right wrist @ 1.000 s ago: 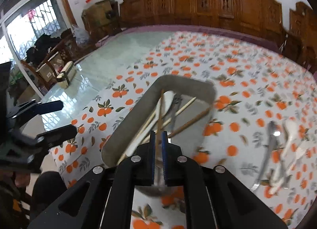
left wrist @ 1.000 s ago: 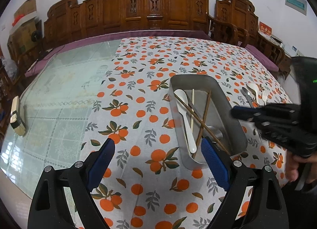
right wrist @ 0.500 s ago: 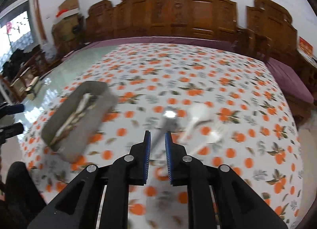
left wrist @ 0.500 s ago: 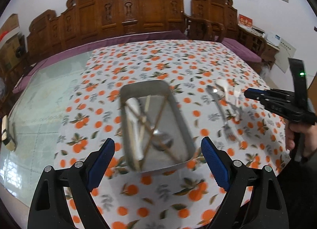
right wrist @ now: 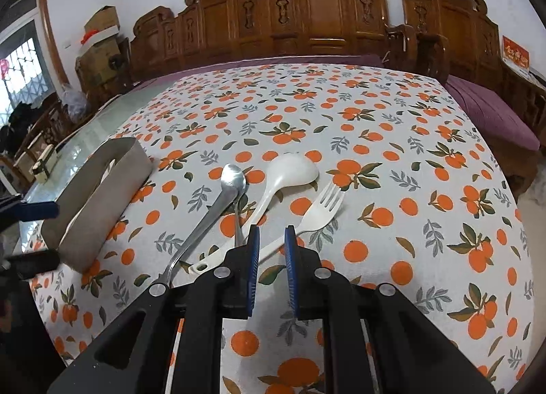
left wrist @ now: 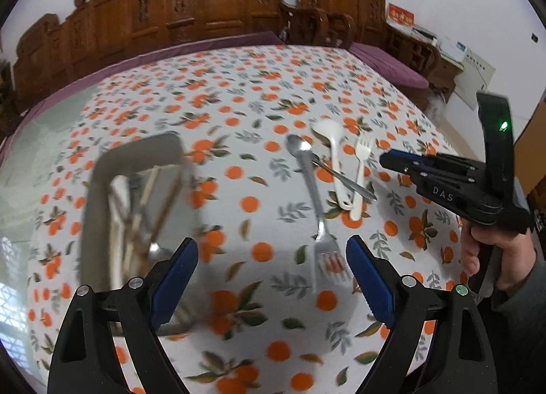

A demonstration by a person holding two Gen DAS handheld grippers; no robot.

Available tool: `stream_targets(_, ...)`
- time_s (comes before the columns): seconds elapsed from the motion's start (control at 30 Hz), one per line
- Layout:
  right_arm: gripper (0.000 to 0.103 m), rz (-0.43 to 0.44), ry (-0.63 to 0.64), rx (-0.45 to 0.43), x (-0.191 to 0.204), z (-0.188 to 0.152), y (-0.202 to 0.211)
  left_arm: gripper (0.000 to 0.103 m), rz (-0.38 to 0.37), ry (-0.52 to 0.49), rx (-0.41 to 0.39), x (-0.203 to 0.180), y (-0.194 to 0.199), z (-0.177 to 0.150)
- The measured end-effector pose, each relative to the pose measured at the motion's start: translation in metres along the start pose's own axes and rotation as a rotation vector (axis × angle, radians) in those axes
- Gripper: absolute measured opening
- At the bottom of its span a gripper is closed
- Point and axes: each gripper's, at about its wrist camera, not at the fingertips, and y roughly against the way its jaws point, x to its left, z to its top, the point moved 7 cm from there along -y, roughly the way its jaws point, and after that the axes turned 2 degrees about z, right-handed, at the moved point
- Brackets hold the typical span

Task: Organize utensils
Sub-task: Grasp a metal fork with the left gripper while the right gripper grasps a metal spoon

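Carved wooden chairs line the far edge of the worktop (right wrist: 392, 141), which is covered in an orange-print cloth. Metal tray (right wrist: 99, 199) at left already holds chopsticks and spoons. Loose group lies well apart to its right: metal spoon (right wrist: 218, 203), white spoon (right wrist: 283, 175), white fork (right wrist: 320, 206), metal fork (left wrist: 322, 223). Right tongs (right wrist: 271, 240) narrowly parted, empty, aimed at the white handles, probably the next pick. Left tongs (left wrist: 273, 271) wide open, empty.

Bare tablecloth (right wrist: 409, 189) lies open right of the white fork (right wrist: 320, 211); metal tray (right wrist: 99, 196) blocks the left.
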Motion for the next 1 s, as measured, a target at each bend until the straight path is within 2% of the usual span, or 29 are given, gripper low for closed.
stream_targets(0.17, 0.017, 0.026, 0.014, 0.021, -0.001, -0.002, -0.008, 0.076, 0.004, -0.030, 0.034, -0.021, -0.029, 0.002)
stream_targets(0.37, 0.017, 0.033, 0.004, 0.028, -0.005, -0.002, -0.011, 0.056, 0.007, -0.065, 0.098, -0.033, -0.069, 0.006)
stream_targets(0.47, 0.017, 0.039, -0.009, 0.024, -0.007, -0.001, -0.010, 0.054, -0.007, -0.062, 0.126, -0.035, -0.083, 0.007)
stream_targets(0.57, 0.017, 0.044, -0.015, 0.020, -0.008, 0.000, -0.011, 0.039, -0.016, -0.064, 0.148, -0.039, -0.094, 0.006)
stream_targets(0.73, 0.017, 0.051, -0.019, 0.016, -0.007, 0.001, -0.011, 0.036, -0.005, -0.070, 0.146, -0.040, -0.100, 0.011)
stream_targets(0.87, 0.017, 0.049, -0.019, 0.018, -0.007, 0.001, -0.011, 0.008, 0.004, -0.108, 0.150, -0.045, -0.101, 0.012)
stream_targets(1.0, 0.017, 0.051, -0.021, 0.019, -0.006, 0.001, -0.011, 0.006, -0.011, -0.104, 0.160, -0.044, -0.098, 0.009)
